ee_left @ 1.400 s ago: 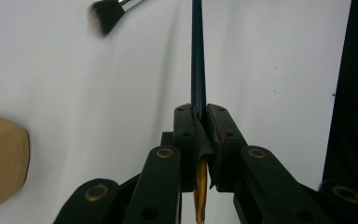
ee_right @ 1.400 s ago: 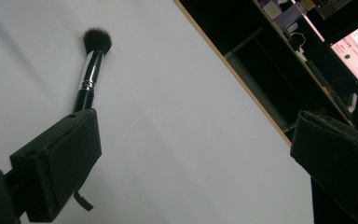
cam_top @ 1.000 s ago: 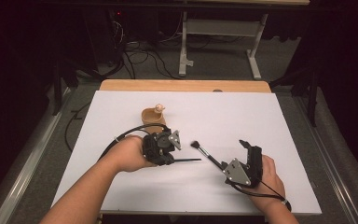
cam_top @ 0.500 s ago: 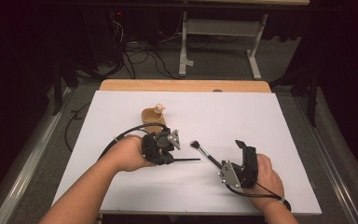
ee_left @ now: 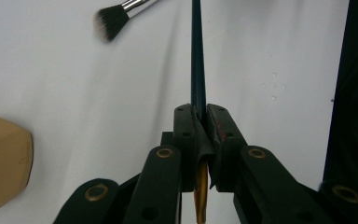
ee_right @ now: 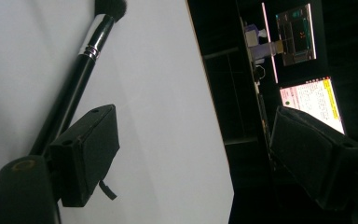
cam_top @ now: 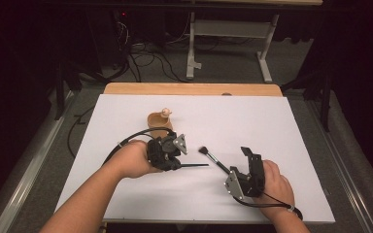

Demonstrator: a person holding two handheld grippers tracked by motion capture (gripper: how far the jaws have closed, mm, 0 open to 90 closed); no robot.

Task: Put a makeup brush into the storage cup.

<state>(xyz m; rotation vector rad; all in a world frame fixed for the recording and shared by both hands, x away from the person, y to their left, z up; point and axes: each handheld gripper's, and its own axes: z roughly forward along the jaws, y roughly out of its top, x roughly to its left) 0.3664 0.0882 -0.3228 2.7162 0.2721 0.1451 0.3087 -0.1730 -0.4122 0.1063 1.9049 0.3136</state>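
Observation:
My left gripper (cam_top: 177,164) (ee_left: 200,116) is shut on a thin dark-handled brush (cam_top: 194,165) (ee_left: 197,56), whose handle points right, level over the white table (cam_top: 272,131). A gold ferrule shows behind the pads. A black makeup brush (cam_top: 212,157) (ee_left: 114,18) (ee_right: 77,77) lies on the table with its bristles at the upper left. My right gripper (cam_top: 237,162) (ee_right: 200,140) stands open at that brush's handle end. Its jaws have just been closing. The handle runs along the outside of one jaw and nothing is between them. A tan wooden holder (cam_top: 158,119) (ee_left: 2,163) stands behind my left hand.
A wooden board edge (cam_top: 189,89) runs along the table's far side. Beyond it are a metal stand (cam_top: 228,29) and cables on the floor. Lit screens (ee_right: 310,100) show off the table in the right gripper view. The table's right and far parts are bare white.
My right hand has drifted slightly left and nearer, toward the makeup brush's handle end. The left hand and its thin brush have stayed put.

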